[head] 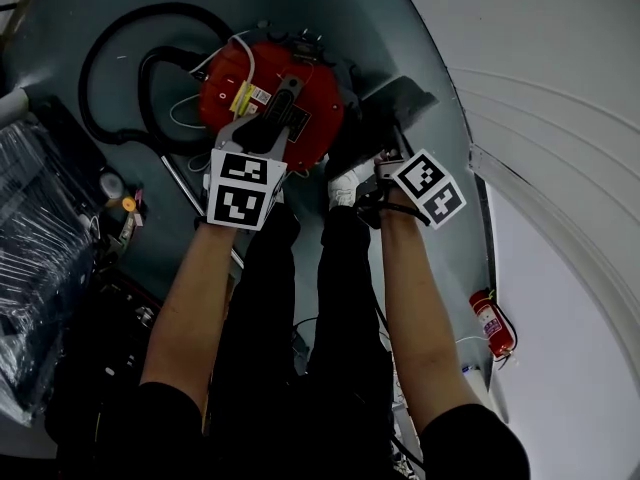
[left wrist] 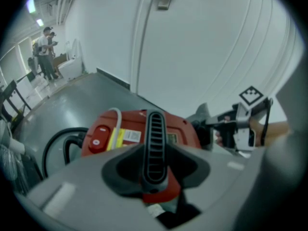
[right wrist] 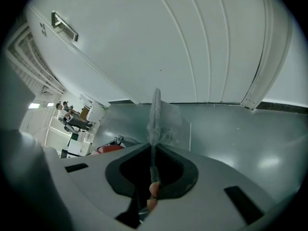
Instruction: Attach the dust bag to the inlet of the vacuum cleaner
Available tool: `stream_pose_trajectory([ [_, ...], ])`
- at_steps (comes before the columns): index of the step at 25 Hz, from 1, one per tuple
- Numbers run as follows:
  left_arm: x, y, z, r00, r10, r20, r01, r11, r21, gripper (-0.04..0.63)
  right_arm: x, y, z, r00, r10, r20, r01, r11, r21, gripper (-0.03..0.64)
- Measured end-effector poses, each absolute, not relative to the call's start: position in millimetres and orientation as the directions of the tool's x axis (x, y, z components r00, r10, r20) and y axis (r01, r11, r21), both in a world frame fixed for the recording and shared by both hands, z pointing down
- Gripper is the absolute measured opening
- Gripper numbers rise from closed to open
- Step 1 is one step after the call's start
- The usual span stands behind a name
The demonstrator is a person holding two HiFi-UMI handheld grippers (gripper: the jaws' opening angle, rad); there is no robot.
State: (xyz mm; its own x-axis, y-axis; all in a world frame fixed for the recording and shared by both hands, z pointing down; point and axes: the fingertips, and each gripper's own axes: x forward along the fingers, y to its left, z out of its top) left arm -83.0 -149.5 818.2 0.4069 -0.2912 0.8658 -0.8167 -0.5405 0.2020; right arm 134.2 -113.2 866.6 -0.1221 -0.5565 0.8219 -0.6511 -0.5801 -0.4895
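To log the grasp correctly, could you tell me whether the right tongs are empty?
No, the right tongs are shut on the grey dust bag, which stands edge-on between them.

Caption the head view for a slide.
The left gripper grips the handle of the red vacuum cleaner; the right gripper holds the dust bag.

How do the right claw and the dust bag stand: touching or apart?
Touching. The right gripper view shows the dust bag edge-on, pinched in the right claw, whose jaws are shut on it.
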Motion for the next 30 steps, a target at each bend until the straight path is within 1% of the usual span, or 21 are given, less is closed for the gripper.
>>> stream_pose_trajectory([
  [6, -83.3, -149.6, 818.5, 0.405, -0.299, 0.864, -0.818, -0.541, 0.196, 0.150, 139.0, -120.9, 871.2, -0.150, -0.534, 0.832, -0.660, -0.572, -0.486, 0.026],
  [12, -83.3, -149.4, 818.8, 0.406, -0.299, 0.864, -0.817, -0.542, 0.197, 0.150, 135.7, -131.1, 878.0, -0.285, -0.423, 0.860, -0.744, -0.468, -0.477, 0.026],
  [15, -84.5, -150.0, 819.0, 0.401, -0.303, 0.864, -0.819, -0.541, 0.191, 0.150, 130.9, -133.9, 878.7, -0.297, -0.387, 0.873, -0.788, -0.417, -0.453, 0.026],
  [20, -84.1, -149.7, 818.8, 0.392, -0.313, 0.865, -0.823, -0.539, 0.178, 0.150, 124.0, -132.5, 873.1, -0.295, -0.402, 0.867, -0.823, -0.354, -0.445, 0.025],
  [24, -84.3, -150.0, 819.2, 0.395, -0.310, 0.865, -0.824, -0.535, 0.184, 0.150, 115.0, -128.7, 871.2, -0.313, -0.425, 0.849, -0.797, -0.369, -0.478, 0.025],
  [30, -82.6, -149.3, 819.0, 0.402, -0.298, 0.866, -0.821, -0.536, 0.196, 0.150, 116.5, -116.6, 866.0, -0.349, -0.479, 0.806, -0.674, -0.469, -0.570, 0.023],
])
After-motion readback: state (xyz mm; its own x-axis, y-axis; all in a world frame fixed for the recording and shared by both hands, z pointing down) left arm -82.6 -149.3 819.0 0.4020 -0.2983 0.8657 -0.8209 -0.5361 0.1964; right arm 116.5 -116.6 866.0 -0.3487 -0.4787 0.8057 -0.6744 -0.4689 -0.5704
